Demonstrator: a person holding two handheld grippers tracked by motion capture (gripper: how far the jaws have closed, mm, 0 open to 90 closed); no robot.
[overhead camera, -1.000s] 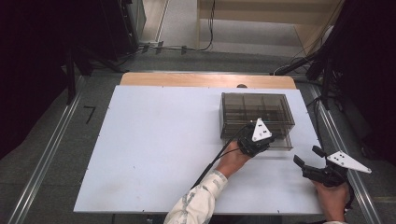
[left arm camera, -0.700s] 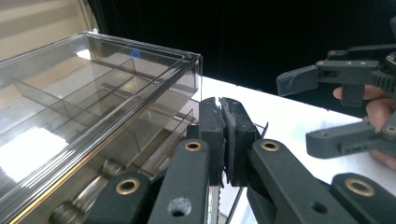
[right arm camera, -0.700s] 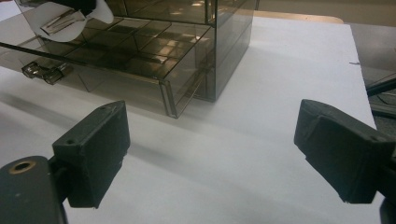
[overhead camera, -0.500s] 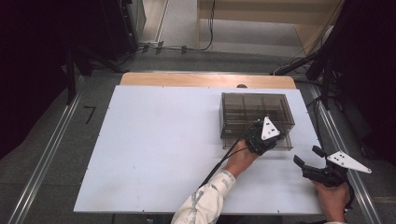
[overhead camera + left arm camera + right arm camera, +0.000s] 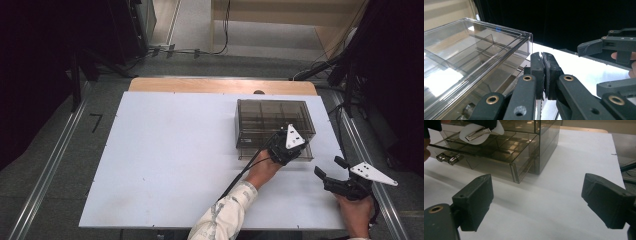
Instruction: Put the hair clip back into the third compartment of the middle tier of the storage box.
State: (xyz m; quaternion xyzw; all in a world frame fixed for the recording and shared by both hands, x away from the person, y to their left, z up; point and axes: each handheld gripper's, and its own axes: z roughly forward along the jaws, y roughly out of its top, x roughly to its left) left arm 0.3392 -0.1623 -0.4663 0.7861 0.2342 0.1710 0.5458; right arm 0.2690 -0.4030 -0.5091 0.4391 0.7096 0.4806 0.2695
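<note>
Clear smoky plastic drawer box (image 5: 274, 127), right of centre in the high view, toward the far edge of the white counter (image 5: 165, 160). Divided into compartments on top; lowest drawer (image 5: 486, 157) pulled partly out toward the near side, with 2 small metal knobs (image 5: 447, 158) at the upper left of the right gripper view.

Left hand-held gripper (image 5: 286, 146) at the box's near right corner, over the pulled-out drawer. Jaws pressed fully together in the left gripper view, with nothing visible between the pads (image 5: 537, 72); whether anything thin is pinched there cannot be told. Right hand-held gripper (image 5: 334, 179) low at the lower right of the high view, well apart from the box, jaws spread wide and empty over bare counter.

Likely risks, as a judgement: a light box on a smooth sheet sliding or tipping if the drawer gets pushed or pulled with nothing bracing the body; closed jaws slipping off the small knobs or the slick drawer front; the drawer jamming askew if pressed at 1 corner; the trailing cable (image 5: 245, 170) snagging on the drawer edge.

White, matte, bare surface, with a strip of pale wood (image 5: 220, 86) along its far edge. Grey floor with metal rails (image 5: 47, 170) either side, black curtains at the frame's left and right, cables on the floor at the top.
</note>
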